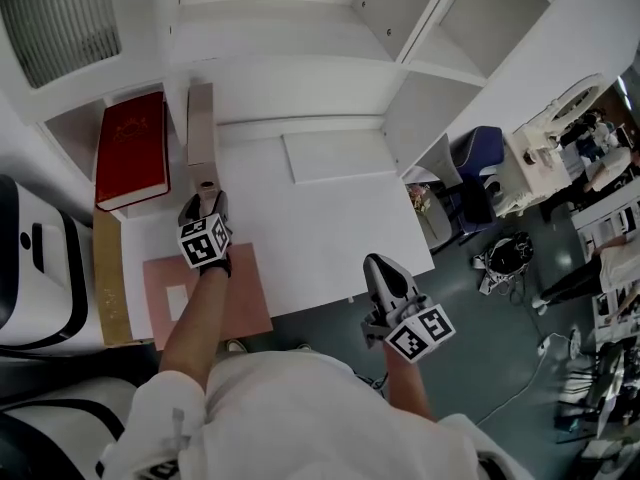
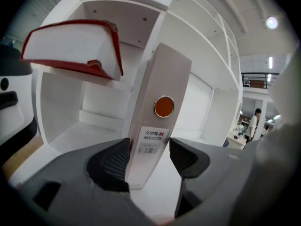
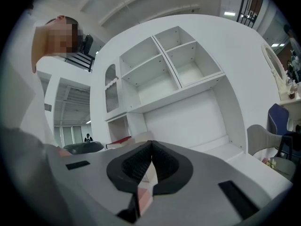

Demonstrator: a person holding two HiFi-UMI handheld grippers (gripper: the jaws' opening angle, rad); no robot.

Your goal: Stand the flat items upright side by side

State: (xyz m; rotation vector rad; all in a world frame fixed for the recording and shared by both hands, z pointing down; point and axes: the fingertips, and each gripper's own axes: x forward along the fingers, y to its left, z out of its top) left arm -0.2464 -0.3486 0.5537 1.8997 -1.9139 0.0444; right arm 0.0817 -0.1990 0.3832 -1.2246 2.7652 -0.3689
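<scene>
The left gripper (image 2: 149, 155) had its fingers (image 2: 113, 161) clamped on the binder (image 2: 162, 79), upright on the tabletop (image 1: 330, 228) right of the red book (image 2: 70, 46); the right gripper (image 3: 151, 149), farther off, was closed and empty

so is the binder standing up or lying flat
Upright: the binder shows only its narrow top edge from above, and its spine rises between the fingers of the left gripper.
</scene>
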